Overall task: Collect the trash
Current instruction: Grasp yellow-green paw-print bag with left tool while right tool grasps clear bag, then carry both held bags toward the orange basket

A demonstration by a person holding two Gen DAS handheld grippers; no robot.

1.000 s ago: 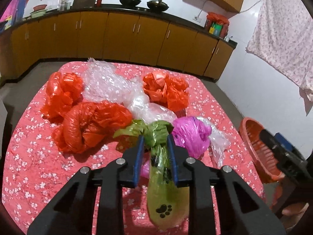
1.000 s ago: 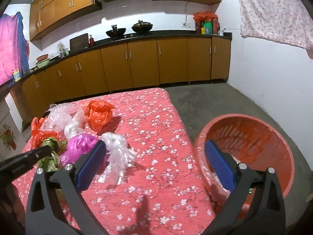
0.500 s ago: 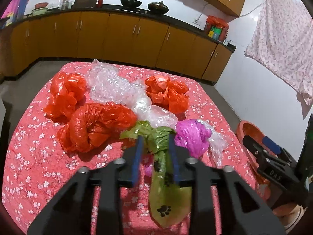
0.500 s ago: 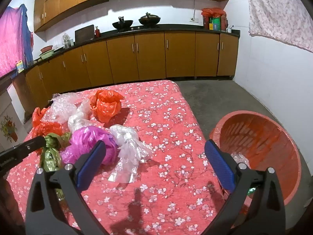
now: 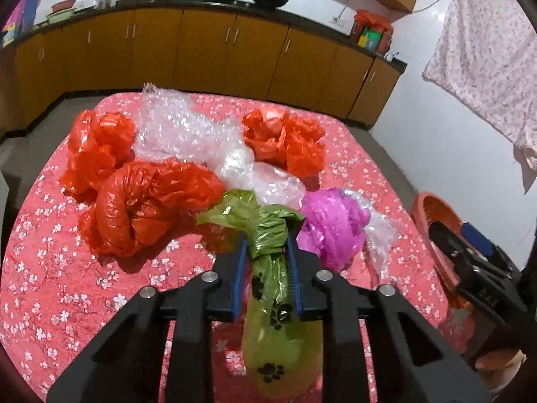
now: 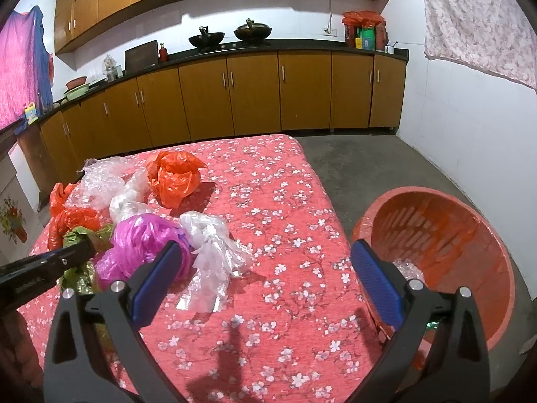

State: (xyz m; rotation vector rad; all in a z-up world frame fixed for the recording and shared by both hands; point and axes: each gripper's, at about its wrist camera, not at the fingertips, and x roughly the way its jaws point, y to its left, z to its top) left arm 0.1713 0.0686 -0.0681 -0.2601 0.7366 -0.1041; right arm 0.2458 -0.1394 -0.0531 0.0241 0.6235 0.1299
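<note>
A green plastic bag with black paw prints [image 5: 278, 352] lies on the red flowered tablecloth [image 5: 50, 268]. My left gripper [image 5: 266, 247] is closing; its blue pads squeeze the bag's neck just under the knot. A pink bag [image 5: 332, 228] and a clear bag [image 6: 211, 238] lie right of it. My right gripper [image 6: 267, 248] hangs open above the table's right side, holding nothing. The orange basket [image 6: 470, 235] stands on the floor to its right, with clear plastic inside.
Three orange bags [image 5: 147, 205] [image 5: 97, 147] [image 5: 285, 141] and bubble wrap [image 5: 174, 124] cover the far half of the table. Wooden cabinets [image 6: 251, 94] run along the back wall. A flowered cloth [image 6: 476, 16] hangs at the right.
The left jaws loosened slightly and then pinched the green bag's neck again. The right gripper's view has swung a little towards the table, still open.
</note>
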